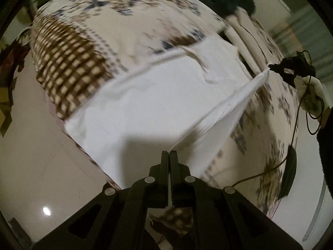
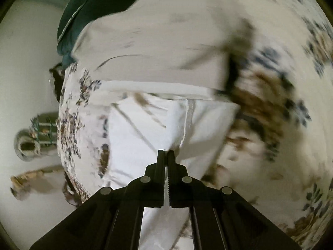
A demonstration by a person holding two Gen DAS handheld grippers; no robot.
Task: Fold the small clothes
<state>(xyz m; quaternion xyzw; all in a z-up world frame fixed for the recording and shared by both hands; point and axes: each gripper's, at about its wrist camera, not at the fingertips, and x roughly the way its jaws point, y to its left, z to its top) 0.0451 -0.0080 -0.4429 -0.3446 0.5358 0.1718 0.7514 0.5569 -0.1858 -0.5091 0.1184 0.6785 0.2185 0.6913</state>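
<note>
— Left hand-held gripper?
— Clenched on a corner of the white garment, cloth stretched away ahead over the floral bedspread.
— Right hand-held gripper?
— Clamped on another edge of the same garment, white fabric pinched between the fingers.
— Containers?
— None seen; dark green cushion beyond, further ahead.

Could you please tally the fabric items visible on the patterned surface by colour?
White: 1, the white garment pinched by the left gripper and right gripper
Beige: 1, the beige garment
Dark green: 1, the dark green cloth
Total: 3
</note>
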